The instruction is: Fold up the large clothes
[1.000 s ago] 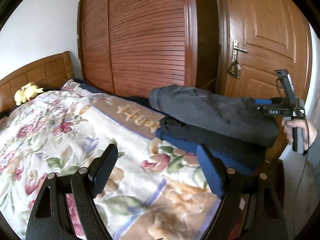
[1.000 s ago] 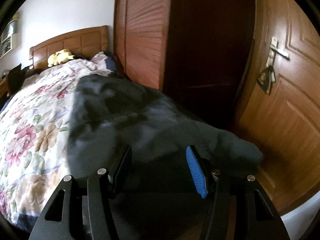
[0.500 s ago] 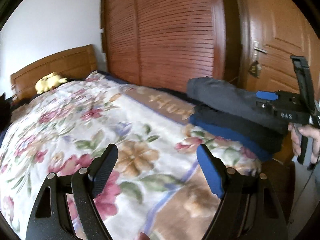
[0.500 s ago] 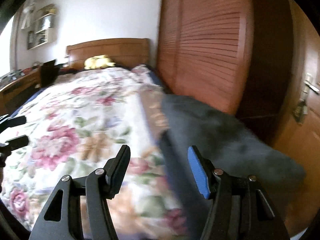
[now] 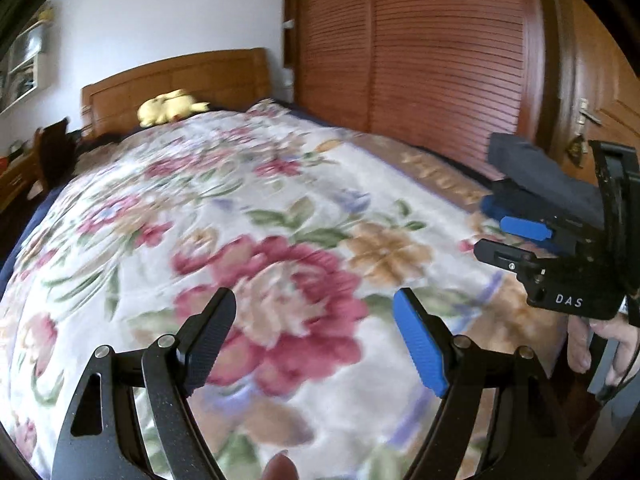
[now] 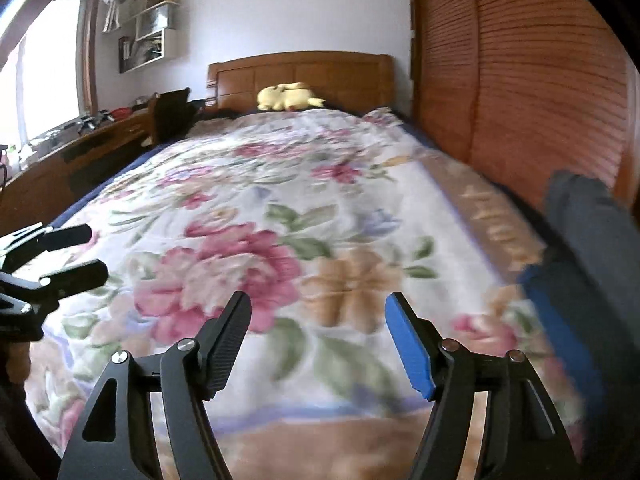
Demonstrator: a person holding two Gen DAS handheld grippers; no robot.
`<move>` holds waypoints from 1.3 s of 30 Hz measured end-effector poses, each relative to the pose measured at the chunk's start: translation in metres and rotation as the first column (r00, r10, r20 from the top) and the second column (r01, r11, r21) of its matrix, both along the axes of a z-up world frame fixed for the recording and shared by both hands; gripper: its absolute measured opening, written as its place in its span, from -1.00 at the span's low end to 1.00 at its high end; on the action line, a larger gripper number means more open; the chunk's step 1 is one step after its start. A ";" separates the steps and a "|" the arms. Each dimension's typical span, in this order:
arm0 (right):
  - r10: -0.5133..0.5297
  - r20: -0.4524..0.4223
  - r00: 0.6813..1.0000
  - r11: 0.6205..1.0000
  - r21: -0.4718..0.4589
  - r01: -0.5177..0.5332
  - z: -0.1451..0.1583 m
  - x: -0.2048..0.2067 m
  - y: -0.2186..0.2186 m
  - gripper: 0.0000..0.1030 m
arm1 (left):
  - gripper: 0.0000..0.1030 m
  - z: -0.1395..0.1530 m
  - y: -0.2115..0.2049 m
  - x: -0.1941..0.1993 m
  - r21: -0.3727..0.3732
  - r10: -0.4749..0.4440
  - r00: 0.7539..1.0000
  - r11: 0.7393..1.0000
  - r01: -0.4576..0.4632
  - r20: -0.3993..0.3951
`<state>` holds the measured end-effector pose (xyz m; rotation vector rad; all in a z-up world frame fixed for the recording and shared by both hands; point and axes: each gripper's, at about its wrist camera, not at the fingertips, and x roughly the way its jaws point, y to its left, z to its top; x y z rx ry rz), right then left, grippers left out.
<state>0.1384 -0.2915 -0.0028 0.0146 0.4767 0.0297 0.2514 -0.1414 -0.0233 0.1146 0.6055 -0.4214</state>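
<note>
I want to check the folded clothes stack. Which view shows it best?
The left wrist view: the folded clothes stack appears sharp, its layers distinct, partly behind the right tongs. The right wrist view shows it blurred and cut off.

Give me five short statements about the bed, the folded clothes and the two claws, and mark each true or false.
1. The folded clothes are stacked at the bed's edge nearest the slatted wardrobe. True.
2. The left claw is clamped on a grey garment. False: nothing is between its fingers; only the floral bedspread lies beyond.
3. A yellow plush toy lies by the wooden headboard. True.
4. The right claw holds the top garment of the stack. False: its jaws are opening with nothing between them.
5. The bedspread is plain blue. False: it is pale, with pink and tan flowers.
</note>
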 end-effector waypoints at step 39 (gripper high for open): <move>0.135 0.159 0.978 0.989 0.036 -0.142 -0.067 0.076 0.102 0.38 | 0.59 -0.044 0.161 -0.010 -0.047 0.360 0.922 0.933 -0.357 0.145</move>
